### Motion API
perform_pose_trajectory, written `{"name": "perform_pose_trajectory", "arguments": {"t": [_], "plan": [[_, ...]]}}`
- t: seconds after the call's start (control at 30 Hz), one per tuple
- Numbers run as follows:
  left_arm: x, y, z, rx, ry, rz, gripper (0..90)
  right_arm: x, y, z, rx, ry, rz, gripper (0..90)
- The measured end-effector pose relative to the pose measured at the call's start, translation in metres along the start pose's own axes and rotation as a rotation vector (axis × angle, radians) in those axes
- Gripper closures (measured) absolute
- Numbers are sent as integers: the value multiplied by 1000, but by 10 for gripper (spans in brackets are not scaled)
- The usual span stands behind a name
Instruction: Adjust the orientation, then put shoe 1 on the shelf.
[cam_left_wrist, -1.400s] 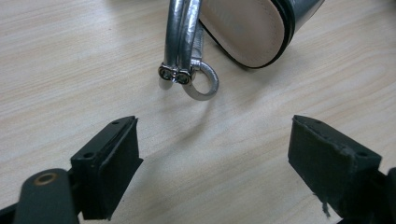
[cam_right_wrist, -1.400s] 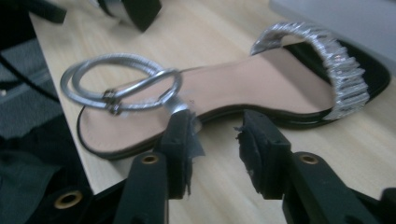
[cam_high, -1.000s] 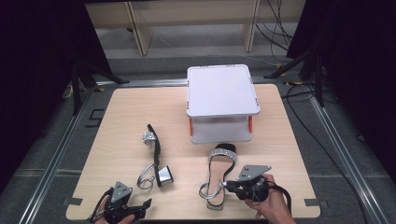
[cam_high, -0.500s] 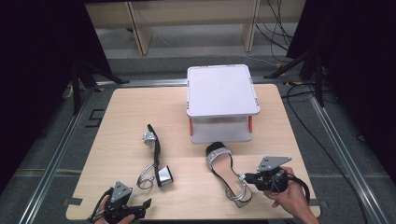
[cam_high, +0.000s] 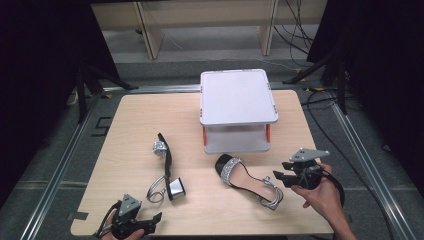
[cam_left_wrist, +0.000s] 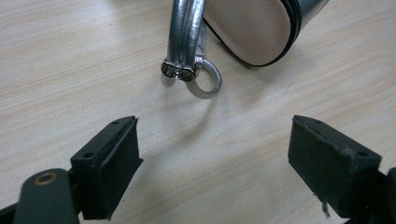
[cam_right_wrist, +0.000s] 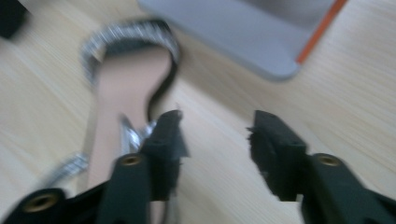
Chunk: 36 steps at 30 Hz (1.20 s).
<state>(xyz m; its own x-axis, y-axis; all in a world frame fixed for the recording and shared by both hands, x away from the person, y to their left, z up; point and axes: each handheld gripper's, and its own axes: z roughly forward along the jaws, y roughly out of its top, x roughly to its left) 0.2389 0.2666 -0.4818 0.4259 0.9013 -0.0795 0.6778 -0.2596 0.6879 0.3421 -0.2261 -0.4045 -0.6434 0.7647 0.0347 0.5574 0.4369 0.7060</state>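
Beside the empty 2-tier shelf (cam_high: 238, 112), 2 sandals lie; both tools, left tool (cam_high: 150, 224) and right tool (cam_high: 280, 177), gape.

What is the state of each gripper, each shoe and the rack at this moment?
Left gripper: open, jaws apart above bare wood, holding nothing.
Right gripper: open, beside the heel end of the right sandal, holding nothing.
Left sandal: lying on its side.
Right sandal: upright on its sole, toe toward the rack.
Two-tier rack: standing, top shelf bare.
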Motion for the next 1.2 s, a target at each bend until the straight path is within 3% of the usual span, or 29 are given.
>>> {"name": "perform_pose_trajectory", "arguments": {"t": [0.03,0.2,0.23,0.27,0.3,0.33,0.37,0.43,0.47,0.5,0.57,0.6,0.87,1.0,1.03,1.07,1.1,1.2], "plan": [[0,0,0,1,0,-2,158,6,12,-4,-35,18,-23,421],[1,0,1,-11,-2,-9,158,23,34,12,34,73,-100,365],[1,0,0,-4,-2,-9,158,32,40,27,80,107,-105,339],[2,0,0,1,4,-4,158,32,40,27,80,107,-105,339],[1,0,2,-3,21,-9,158,39,44,44,126,135,-140,334],[1,0,2,-2,18,-8,159,43,46,50,164,141,-124,331],[1,0,3,-14,-1,-17,159,46,47,57,184,141,-134,333],[0,0,3,-21,0,-37,158,50,49,67,223,124,-147,335],[2,0,2,-2,3,-19,158,51,49,72,245,120,-160,333],[0,0,3,-13,1,-38,158,51,48,76,264,133,-175,332],[1,0,4,-18,-5,-24,158,52,46,82,286,126,-191,326],[2,0,2,6,0,-3,158,52,45,84,303,119,-189,313],[0,-1,2,-1,-3,-9,159,54,32,95,390,156,-205,275],[1,0,2,-5,-2,-1,158,55,31,96,423,143,-209,286],[0,0,2,-12,-6,-16,158,54,30,97,417,139,-227,292],[1,0,2,4,2,-1,158,54,30,98,420,123,-234,299],[1,0,2,11,-5,6,159,52,28,103,435,141,-257,286],[1,1,2,4,-2,3,159,53,27,106,455,126,-272,308]]}}
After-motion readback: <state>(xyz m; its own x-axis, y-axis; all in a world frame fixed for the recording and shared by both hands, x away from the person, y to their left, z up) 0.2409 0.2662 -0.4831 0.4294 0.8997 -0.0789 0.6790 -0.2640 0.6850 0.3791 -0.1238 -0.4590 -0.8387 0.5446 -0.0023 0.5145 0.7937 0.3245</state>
